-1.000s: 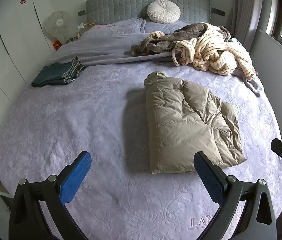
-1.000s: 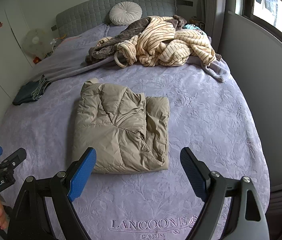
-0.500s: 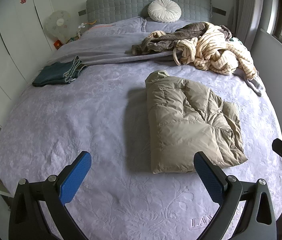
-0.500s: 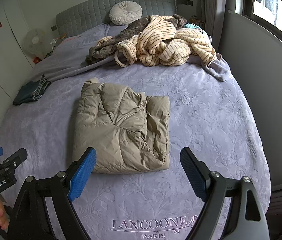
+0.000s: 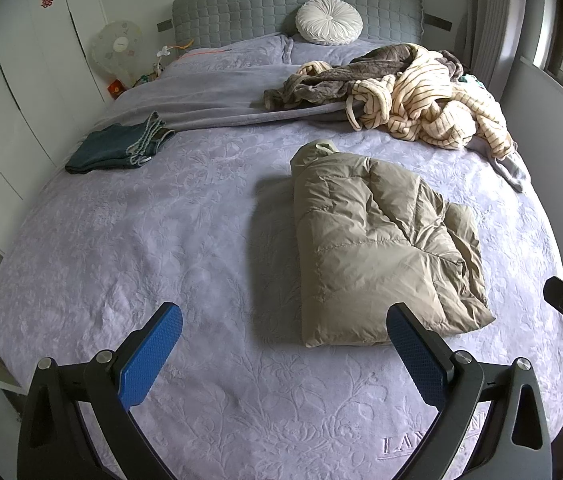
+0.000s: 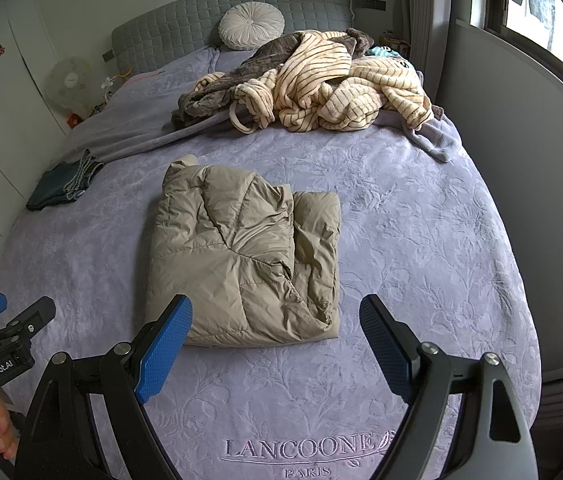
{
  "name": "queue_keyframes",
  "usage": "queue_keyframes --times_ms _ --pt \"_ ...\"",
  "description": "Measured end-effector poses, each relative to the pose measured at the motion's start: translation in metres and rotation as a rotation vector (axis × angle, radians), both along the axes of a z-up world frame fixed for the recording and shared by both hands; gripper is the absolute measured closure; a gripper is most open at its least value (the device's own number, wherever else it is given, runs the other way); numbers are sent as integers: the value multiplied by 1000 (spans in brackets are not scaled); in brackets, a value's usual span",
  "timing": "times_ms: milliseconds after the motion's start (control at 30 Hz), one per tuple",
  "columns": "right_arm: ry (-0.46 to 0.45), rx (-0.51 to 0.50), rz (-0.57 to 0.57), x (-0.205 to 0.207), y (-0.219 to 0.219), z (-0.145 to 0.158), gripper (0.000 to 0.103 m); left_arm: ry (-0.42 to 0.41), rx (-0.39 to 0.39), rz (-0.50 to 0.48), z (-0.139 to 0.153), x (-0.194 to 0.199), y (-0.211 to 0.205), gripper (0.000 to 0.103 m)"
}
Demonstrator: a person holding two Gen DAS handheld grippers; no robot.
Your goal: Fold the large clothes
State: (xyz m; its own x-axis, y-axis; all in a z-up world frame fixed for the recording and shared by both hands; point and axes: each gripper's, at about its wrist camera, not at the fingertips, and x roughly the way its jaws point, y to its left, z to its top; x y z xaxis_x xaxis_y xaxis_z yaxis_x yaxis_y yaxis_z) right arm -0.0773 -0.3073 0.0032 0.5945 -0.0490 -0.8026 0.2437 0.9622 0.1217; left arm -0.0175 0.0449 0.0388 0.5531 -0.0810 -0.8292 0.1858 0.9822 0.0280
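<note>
reading "lancoone paris" on the bedspread (image 6: 421, 216), "genrobot.ai" on the left gripper (image 6: 9, 312).

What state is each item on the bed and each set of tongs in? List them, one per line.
Puffer jacket: folded, lying flat on the bedspread.
Striped robe: unfolded, heaped near the headboard.
Grey-brown garment: crumpled, tangled with the robe.
Jeans: folded, near the bed's edge.
Round pillow: propped against the headboard.
Left tongs: open, empty.
Right tongs: open, empty.
</note>
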Motion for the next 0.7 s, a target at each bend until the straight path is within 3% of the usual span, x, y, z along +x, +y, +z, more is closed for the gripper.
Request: queue_keyframes --times_ms 700 --pt "-1 1 0 -1 0 1 15 4 2 -6 0 0 5 1"
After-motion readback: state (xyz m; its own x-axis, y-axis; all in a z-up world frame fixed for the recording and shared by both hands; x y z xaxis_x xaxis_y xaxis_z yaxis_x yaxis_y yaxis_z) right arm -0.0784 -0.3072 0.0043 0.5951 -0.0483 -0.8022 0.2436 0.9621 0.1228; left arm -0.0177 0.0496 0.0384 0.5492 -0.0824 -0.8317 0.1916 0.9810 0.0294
